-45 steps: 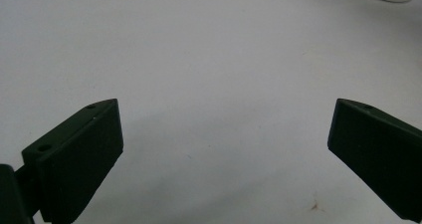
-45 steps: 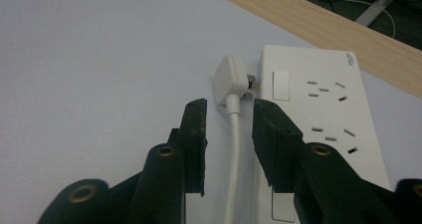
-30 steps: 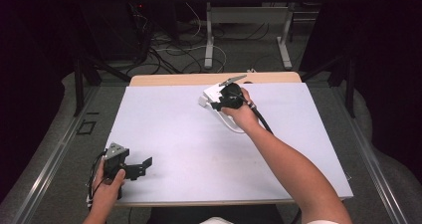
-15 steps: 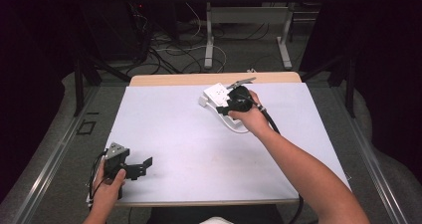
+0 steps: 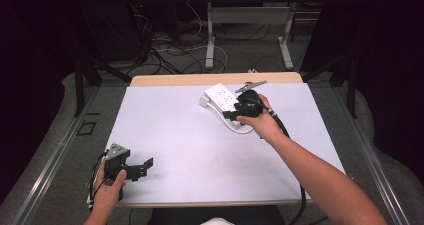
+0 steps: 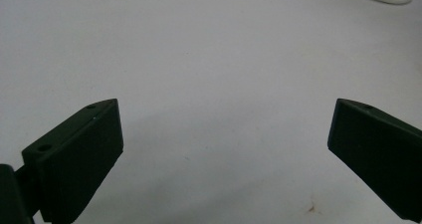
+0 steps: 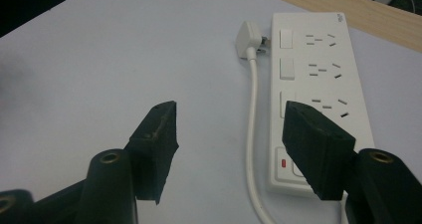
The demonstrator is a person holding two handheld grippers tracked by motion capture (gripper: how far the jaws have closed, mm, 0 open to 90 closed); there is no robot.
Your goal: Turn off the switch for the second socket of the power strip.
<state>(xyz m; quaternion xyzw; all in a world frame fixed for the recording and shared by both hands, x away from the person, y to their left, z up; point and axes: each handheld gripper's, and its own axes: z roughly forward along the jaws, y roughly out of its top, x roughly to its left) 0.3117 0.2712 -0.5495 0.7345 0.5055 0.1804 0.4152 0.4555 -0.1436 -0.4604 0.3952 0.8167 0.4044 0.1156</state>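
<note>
Toward the table's far edge lay the white power strip [image 7: 318, 94], its plug [image 7: 248, 38] beside it; your right gripper [image 7: 234, 144], jaws just opening and empty, needed squarer alignment, while your left gripper [image 6: 224, 149] rested wide open.

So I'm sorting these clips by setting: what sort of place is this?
Probably a lab or workshop recording bay, not a home: a bare white-topped table with a power strip, loose cables on the floor behind it, and dark curtains around.
</note>
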